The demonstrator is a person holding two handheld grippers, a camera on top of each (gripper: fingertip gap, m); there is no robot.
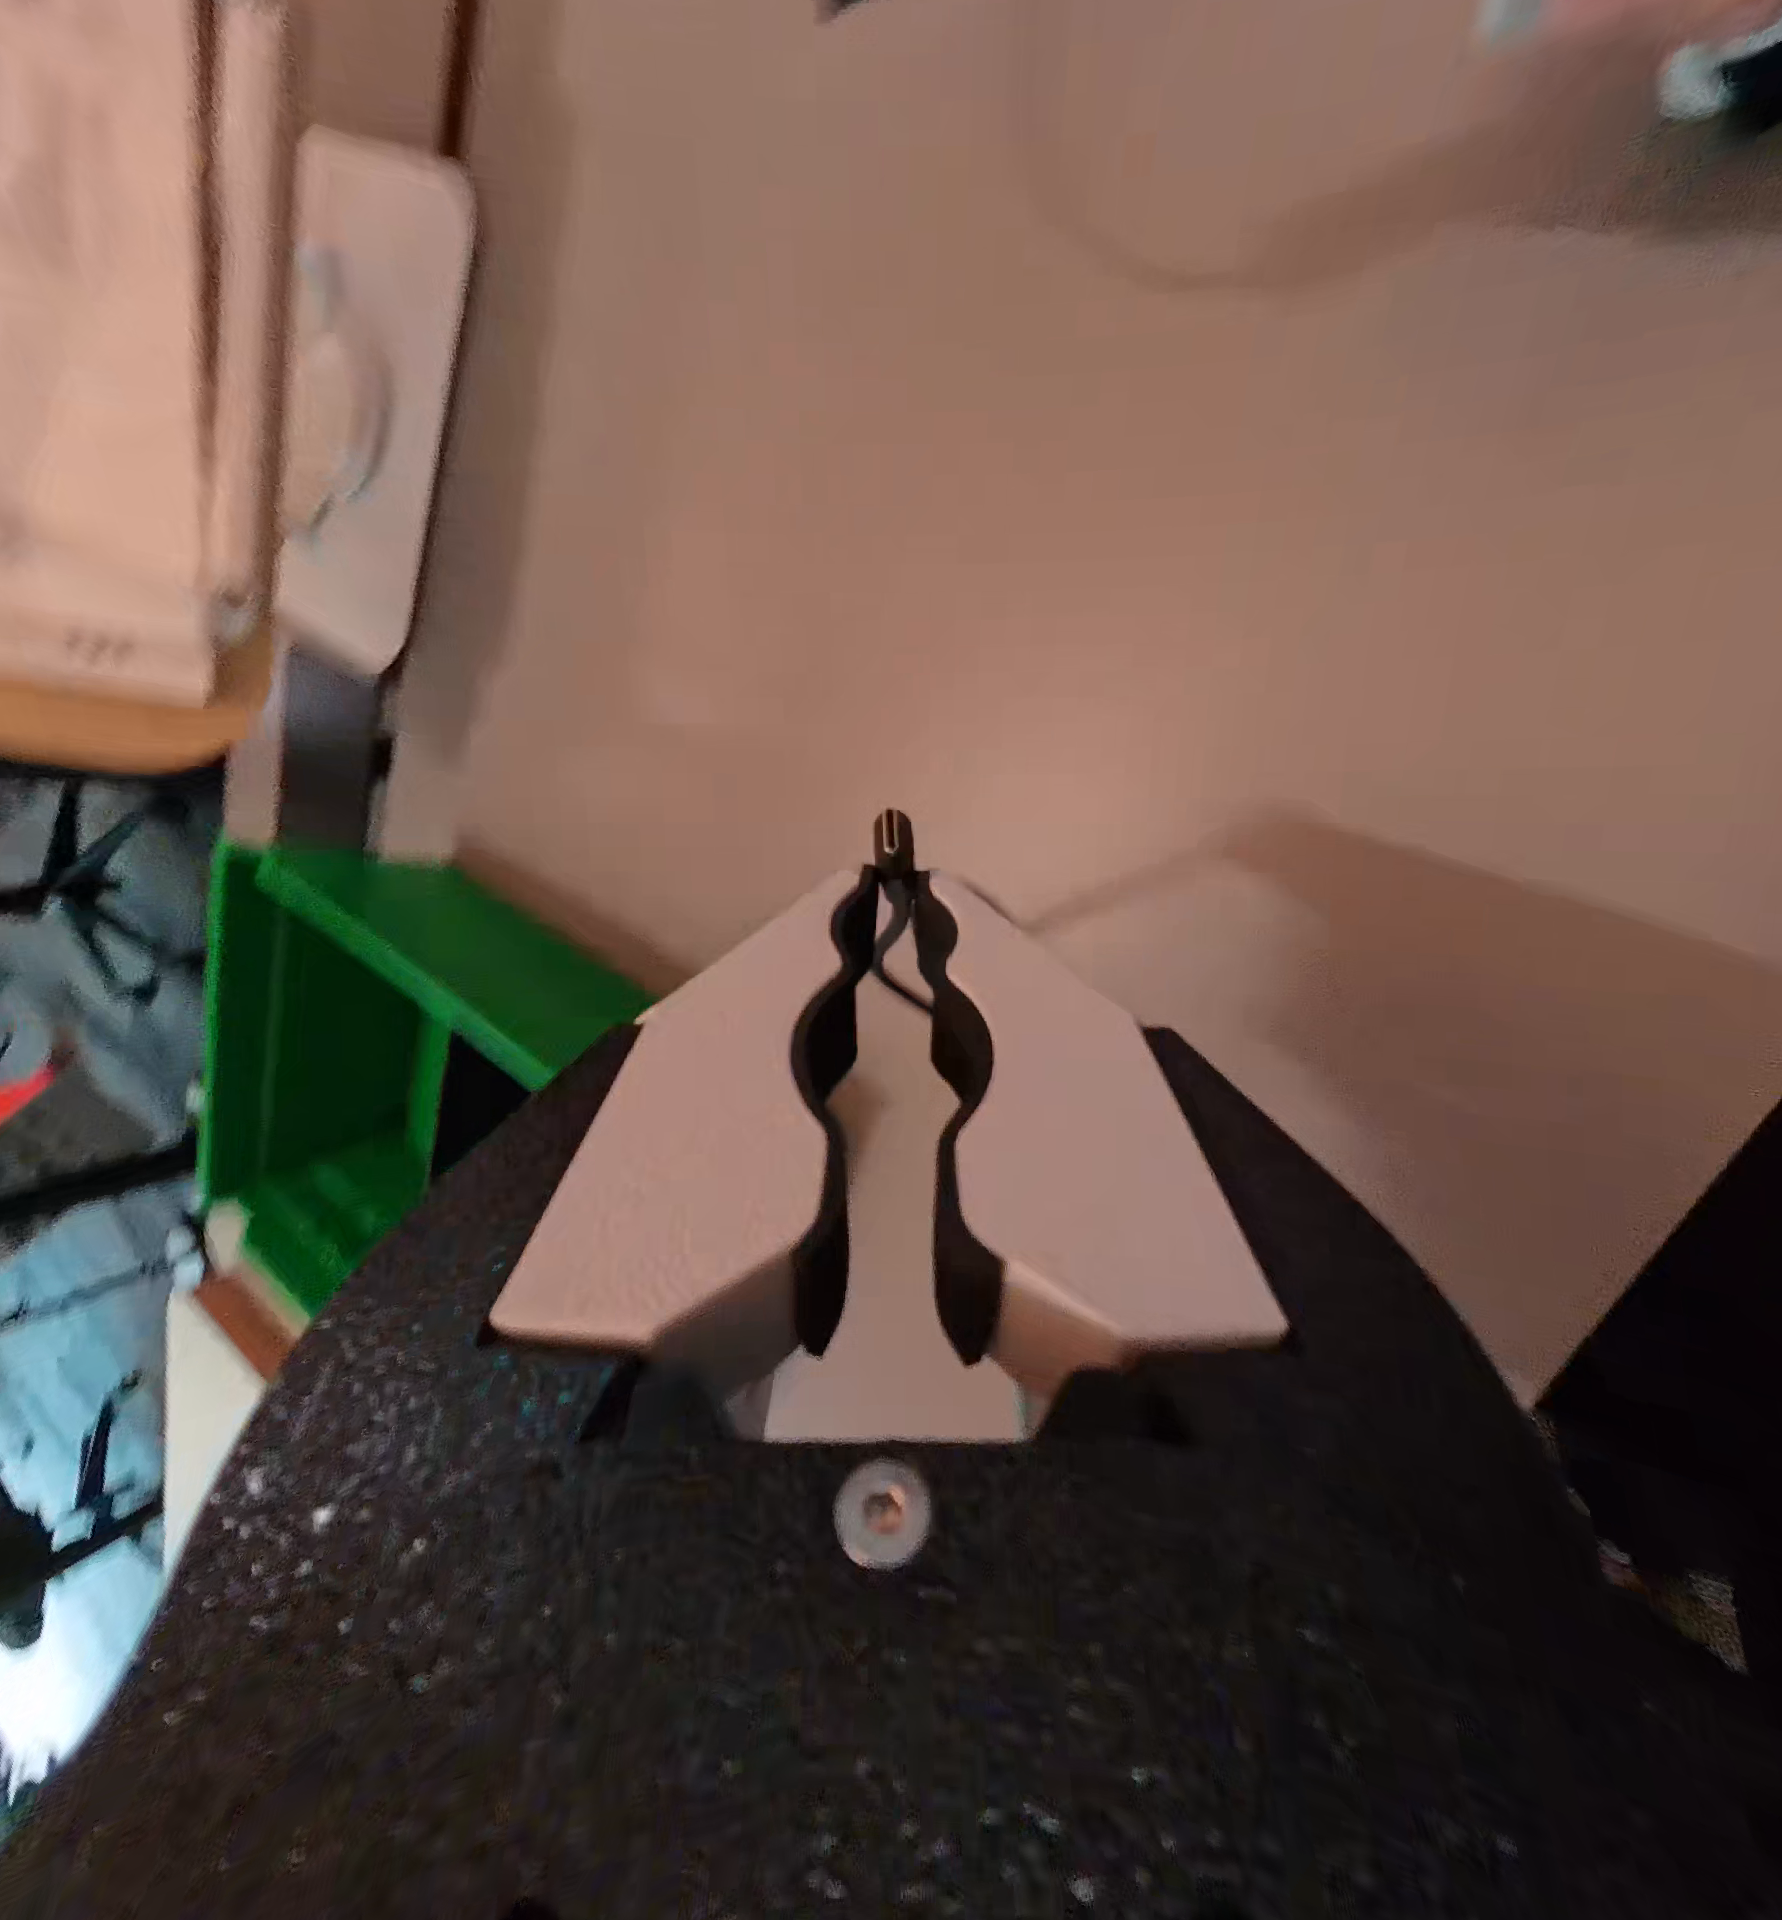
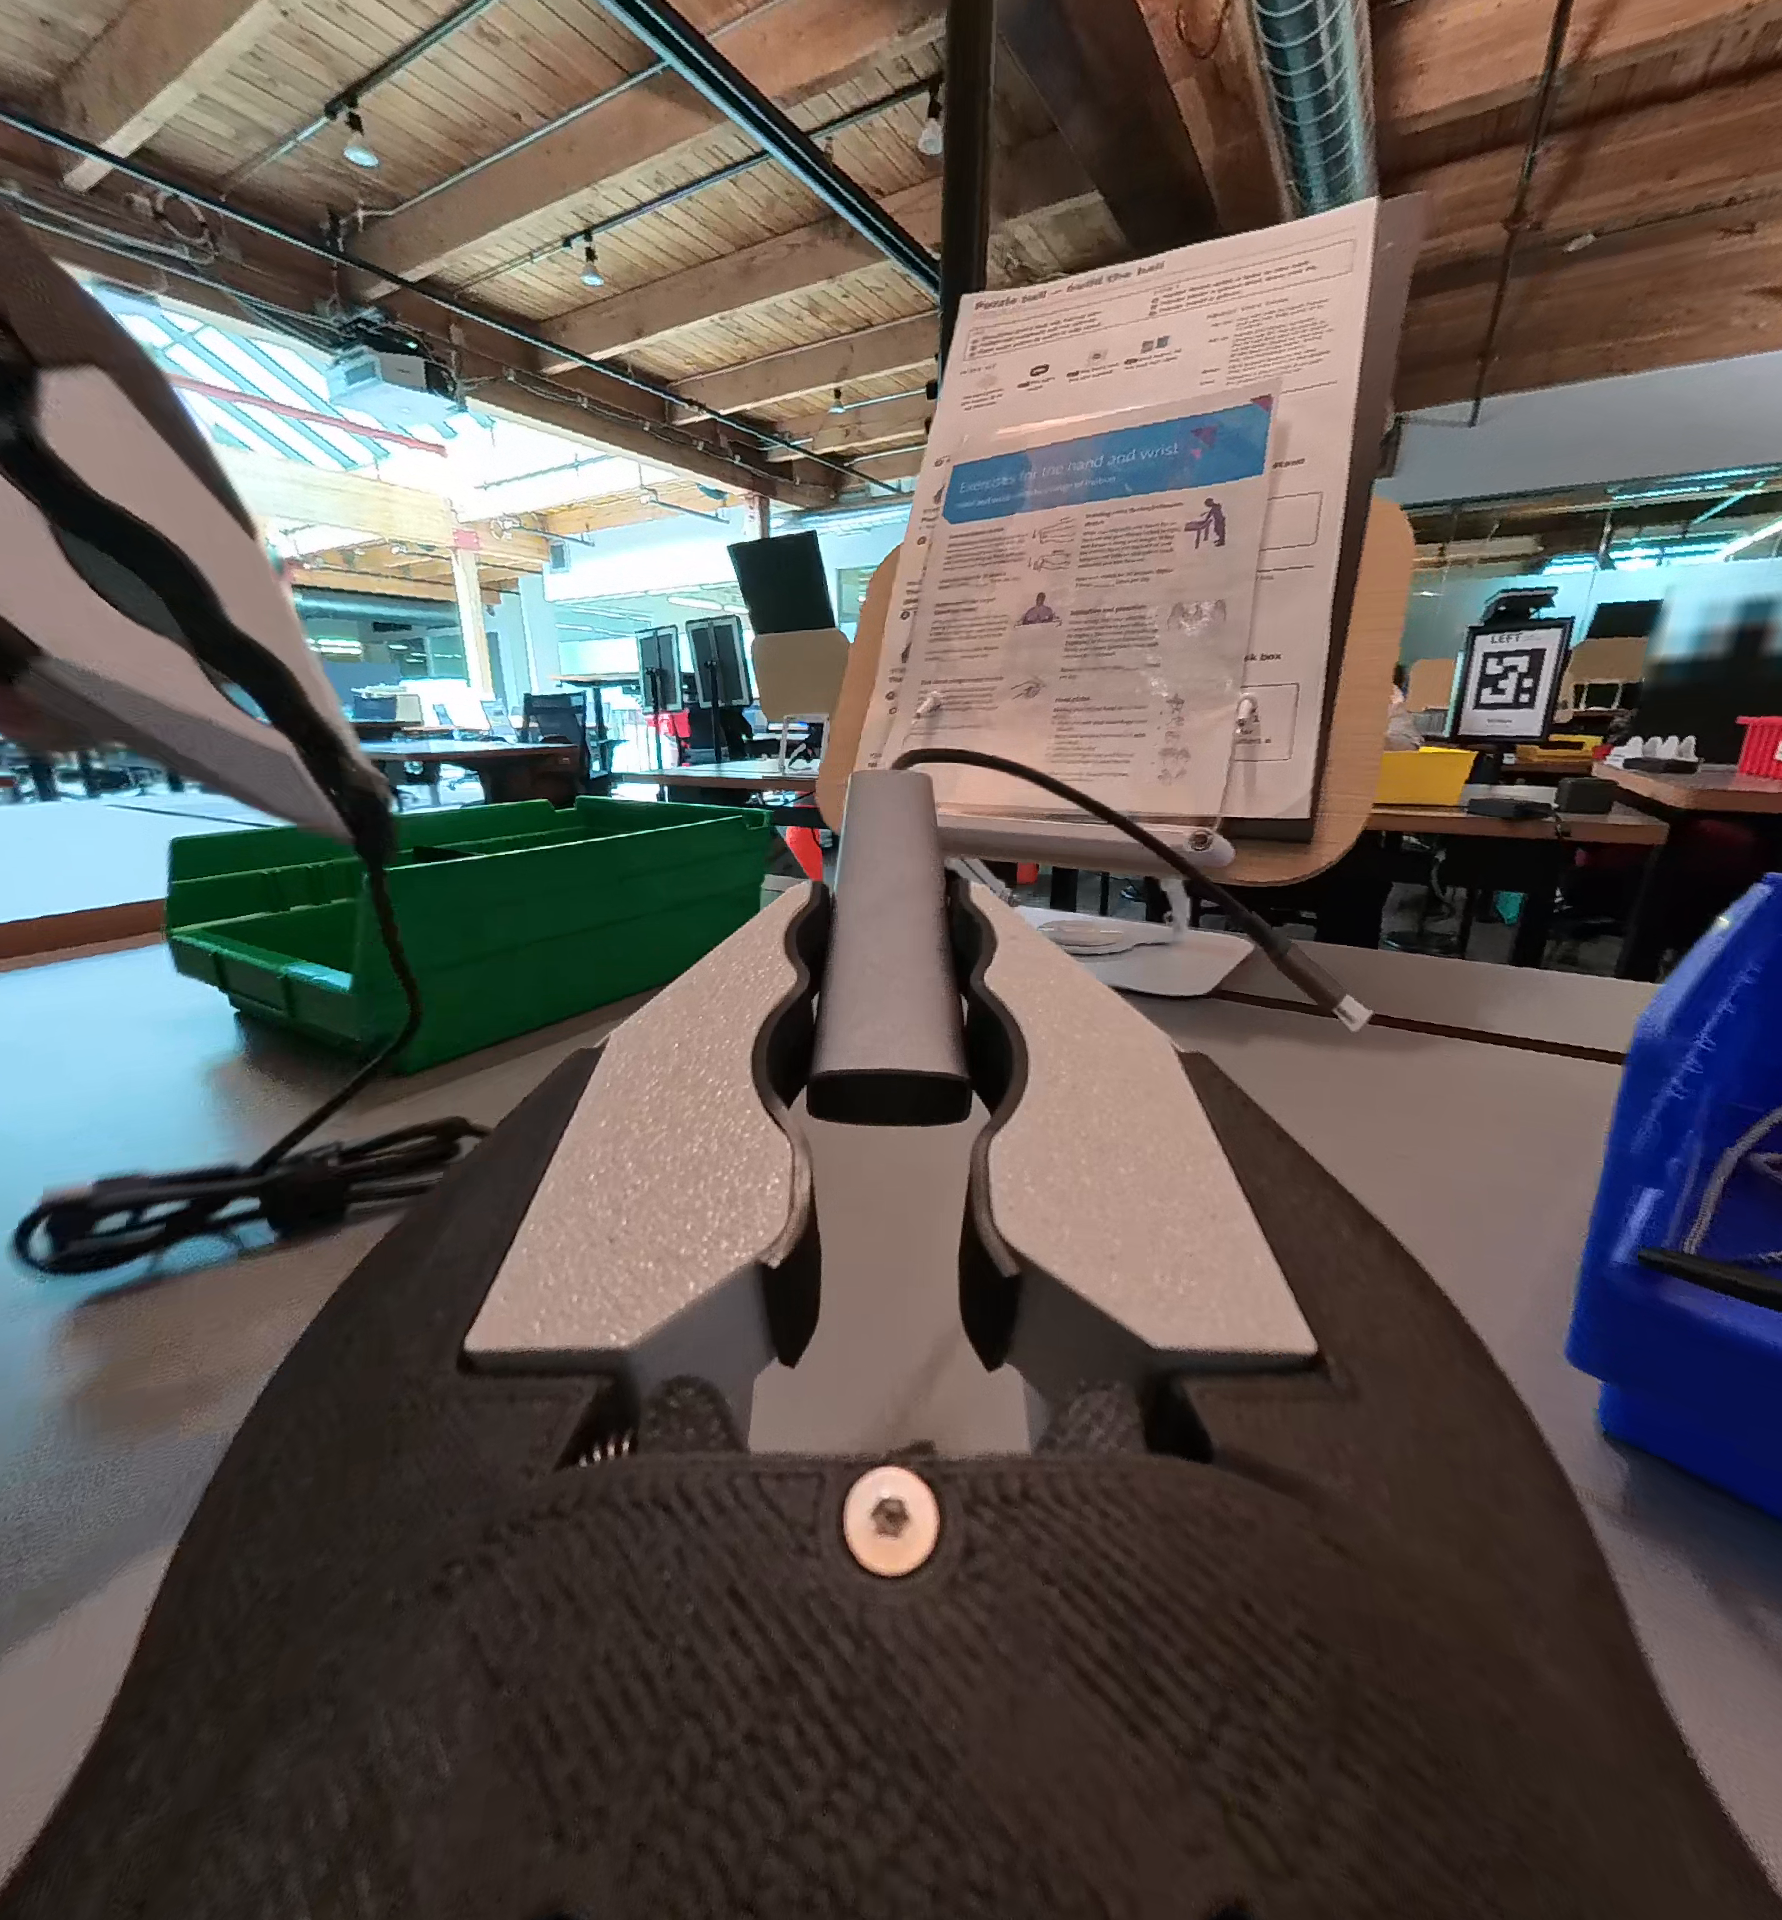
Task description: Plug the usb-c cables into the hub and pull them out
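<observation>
Left gripper [image 1: 895,868] was pinched tight at its tips, raised and tilted; right gripper [image 2: 889,914] clamped, level.

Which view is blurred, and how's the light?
Left wrist view: motion-smeared with a warm pink cast; only the left gripper and its USB-C plug look crisp. Right wrist view: mostly sharp, daylit, wide-angle bending; the black cable bundle is slightly smeared.

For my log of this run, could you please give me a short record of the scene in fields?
left hand-held gripper: shut on black usb-c cable, plug past the fingertips
right hand-held gripper: shut on grey hub, held above the table
hub lead: hangs free to the right
cable slack: bundled on the table
green bin: behind, left
blue bin: right
</observation>
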